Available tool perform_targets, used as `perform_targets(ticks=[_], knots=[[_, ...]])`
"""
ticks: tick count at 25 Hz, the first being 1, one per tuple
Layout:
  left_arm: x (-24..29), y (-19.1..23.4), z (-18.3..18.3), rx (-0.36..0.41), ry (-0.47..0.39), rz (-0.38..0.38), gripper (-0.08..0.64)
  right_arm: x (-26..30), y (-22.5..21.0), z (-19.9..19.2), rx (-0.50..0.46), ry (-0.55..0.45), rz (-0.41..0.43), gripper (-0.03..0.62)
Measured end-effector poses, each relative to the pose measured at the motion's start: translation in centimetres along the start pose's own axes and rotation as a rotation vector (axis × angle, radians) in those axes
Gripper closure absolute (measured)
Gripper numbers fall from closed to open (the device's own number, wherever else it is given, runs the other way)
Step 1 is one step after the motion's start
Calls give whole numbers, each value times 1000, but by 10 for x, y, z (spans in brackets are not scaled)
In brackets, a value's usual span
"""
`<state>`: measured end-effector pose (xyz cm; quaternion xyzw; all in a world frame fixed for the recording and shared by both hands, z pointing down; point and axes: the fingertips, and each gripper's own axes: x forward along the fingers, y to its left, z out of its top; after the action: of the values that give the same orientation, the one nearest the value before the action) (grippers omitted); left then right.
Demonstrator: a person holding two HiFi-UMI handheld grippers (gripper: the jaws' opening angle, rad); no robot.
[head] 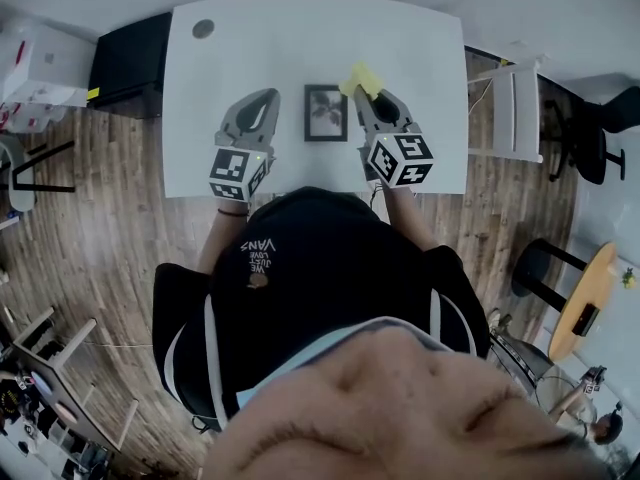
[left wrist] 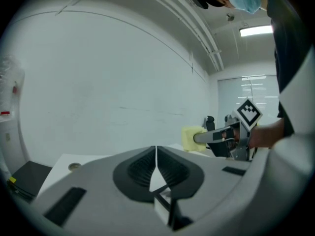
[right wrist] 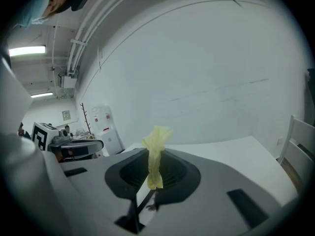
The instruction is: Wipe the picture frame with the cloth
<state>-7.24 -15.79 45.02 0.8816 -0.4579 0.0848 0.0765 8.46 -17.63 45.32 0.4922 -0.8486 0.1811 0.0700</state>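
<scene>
Between the two grippers, on the white table (head: 200, 118), sits the small dark-edged picture frame (head: 326, 113). It seems to lie flat, just right of the left gripper (head: 268, 98) & just left of the right gripper (head: 363, 98). Right jaws are clamped on the crumpled yellow cloth (right wrist: 156, 151), w/ a tuft sticking out past the tips (prob. so fabric, not plastic, meets the glass). The cloth is off the frame's far-right corner; contact can't be told. Left jaws are pressed together, nothing between them. It waits alongside, likely to steady the frame during wiping.
</scene>
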Motion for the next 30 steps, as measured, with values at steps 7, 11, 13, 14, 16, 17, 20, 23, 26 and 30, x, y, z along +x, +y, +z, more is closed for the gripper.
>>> perform_targets(ticks=[7,11,13,14,16,17,20,23,26,30], knots=[[-7,3,-5,-19,16,47,541,21,3,-16,-16,68,50,546],[-16,9,-10,-23,25,72,541,36,8,-28,-19,105,75,546],[-18,10,-13,-23,33,86,541,41,7,-33,-15,122,86,546],[-20,11,-13,-23,35,95,541,44,6,-36,-13,130,92,546],[-22,13,-15,-27,39,111,541,49,6,-41,-10,147,104,546],[-23,15,-15,-30,41,118,541,52,6,-44,-8,156,109,546],[-24,20,-17,-36,47,133,541,61,7,-51,-3,183,122,546],[-25,23,-19,-39,51,142,541,70,8,-60,-1,215,135,546],[-24,28,-22,-43,55,149,541,80,8,-73,-1,254,147,546],[-24,32,-25,-54,65,167,541,88,9,-85,-6,295,157,546]])
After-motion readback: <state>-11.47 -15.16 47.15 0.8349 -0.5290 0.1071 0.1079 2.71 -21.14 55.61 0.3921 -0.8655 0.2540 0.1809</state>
